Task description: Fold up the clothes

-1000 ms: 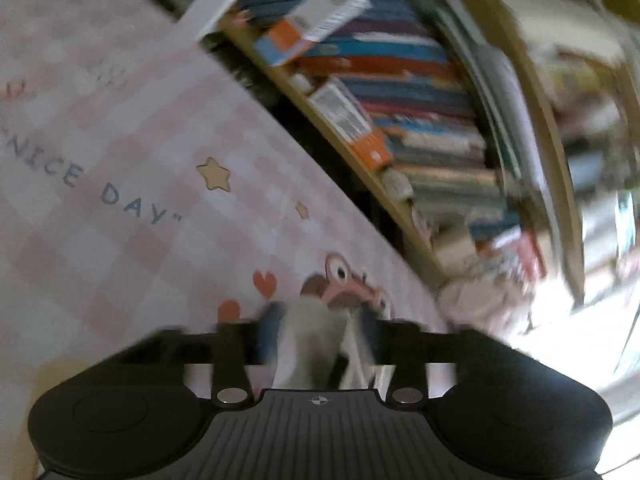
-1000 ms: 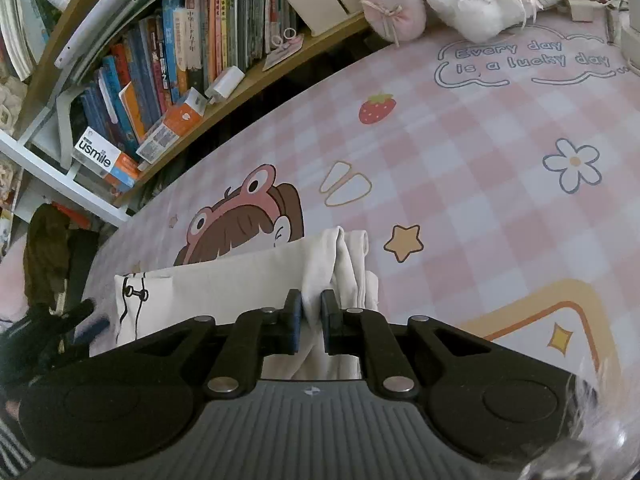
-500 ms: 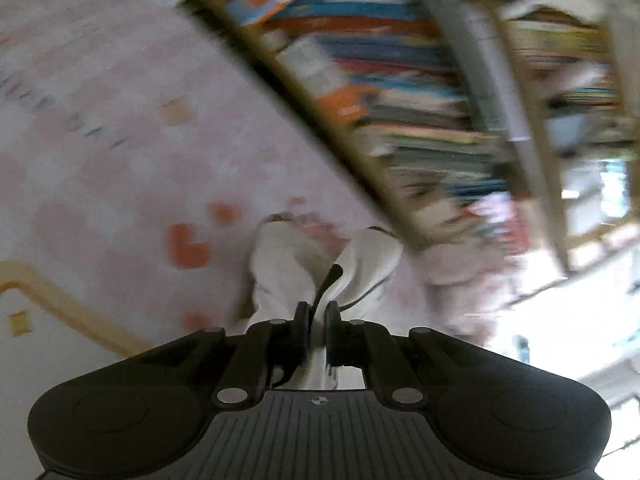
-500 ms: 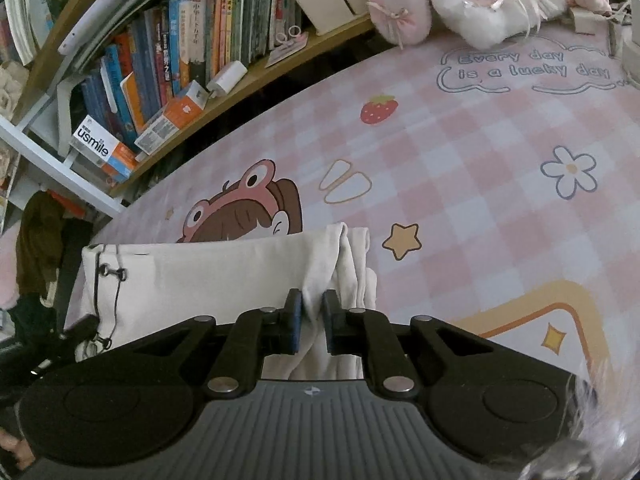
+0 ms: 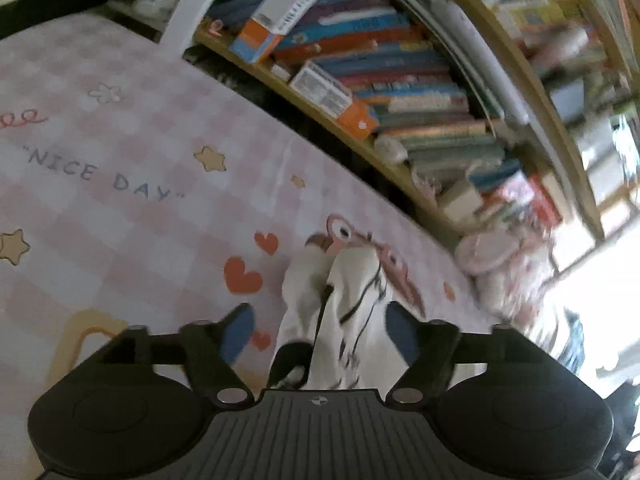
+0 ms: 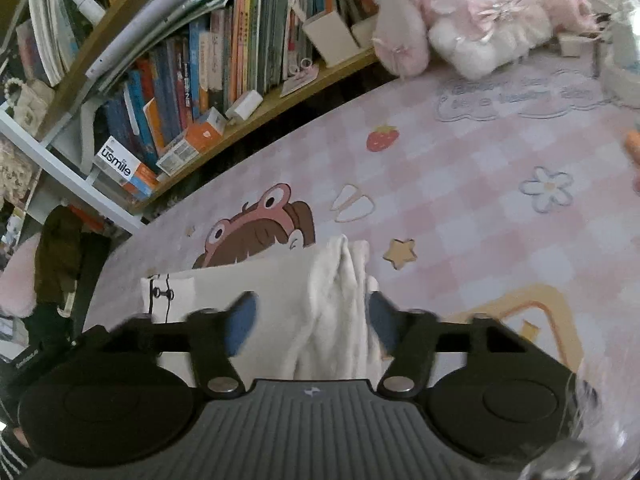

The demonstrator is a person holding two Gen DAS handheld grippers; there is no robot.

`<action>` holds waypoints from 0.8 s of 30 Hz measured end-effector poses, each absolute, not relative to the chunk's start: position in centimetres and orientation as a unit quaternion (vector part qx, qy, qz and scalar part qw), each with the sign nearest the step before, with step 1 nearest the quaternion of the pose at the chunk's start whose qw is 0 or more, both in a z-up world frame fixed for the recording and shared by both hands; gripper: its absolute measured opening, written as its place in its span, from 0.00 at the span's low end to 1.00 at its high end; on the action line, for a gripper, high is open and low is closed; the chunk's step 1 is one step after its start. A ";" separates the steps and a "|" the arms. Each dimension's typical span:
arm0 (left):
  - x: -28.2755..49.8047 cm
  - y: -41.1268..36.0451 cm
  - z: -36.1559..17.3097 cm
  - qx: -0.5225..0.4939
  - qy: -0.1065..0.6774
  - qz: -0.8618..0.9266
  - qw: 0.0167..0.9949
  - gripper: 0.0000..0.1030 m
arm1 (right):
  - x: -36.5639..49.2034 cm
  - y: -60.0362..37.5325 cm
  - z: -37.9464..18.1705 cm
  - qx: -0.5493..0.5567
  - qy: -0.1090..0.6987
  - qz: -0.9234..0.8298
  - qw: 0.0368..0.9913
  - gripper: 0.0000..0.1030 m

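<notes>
A cream-white garment (image 6: 256, 292) with thin black line drawings lies folded on the pink checked cloth (image 6: 480, 208). Its bunched right end (image 6: 340, 312) sits between the spread blue pads of my right gripper (image 6: 308, 320), which is open and holds nothing. In the left wrist view the garment's other end (image 5: 344, 304), with black lines, lies loose between the blue pads of my left gripper (image 5: 320, 328), also open.
A wooden bookshelf (image 6: 208, 72) packed with books runs along the far edge of the cloth-covered surface. Pink and white plush toys (image 6: 472, 28) sit at the far right. A dark bag (image 6: 60, 256) is at the left edge.
Both grippers were shut on the garment half a second ago. Both have opened and let it go, and it lies on the cloth.
</notes>
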State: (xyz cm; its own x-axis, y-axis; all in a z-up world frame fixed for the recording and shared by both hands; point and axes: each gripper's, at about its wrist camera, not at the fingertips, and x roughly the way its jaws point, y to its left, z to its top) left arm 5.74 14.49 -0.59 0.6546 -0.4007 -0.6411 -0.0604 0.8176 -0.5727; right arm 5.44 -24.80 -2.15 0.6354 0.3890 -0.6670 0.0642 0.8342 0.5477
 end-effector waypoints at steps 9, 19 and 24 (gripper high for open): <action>6.4 13.3 -3.3 -0.265 0.453 -0.101 0.845 0.76 | 3.6 -24.3 -4.4 0.289 0.486 0.083 0.820 0.76; 7.3 12.9 -4.2 -0.304 0.463 -0.105 0.826 0.39 | 4.8 -21.9 -5.4 0.271 0.493 0.102 0.820 0.37; 5.7 11.5 -2.5 -0.295 0.459 -0.112 0.831 0.20 | 3.7 -20.5 -3.0 0.201 0.450 0.117 0.862 0.15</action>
State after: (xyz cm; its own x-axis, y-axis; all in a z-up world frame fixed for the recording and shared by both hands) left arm 5.70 11.48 -2.47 0.5543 -0.4562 -0.6962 -0.0848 0.8011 -0.5925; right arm 3.72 -20.47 -3.03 0.5678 0.3825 -0.7289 -0.0208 0.8919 0.4518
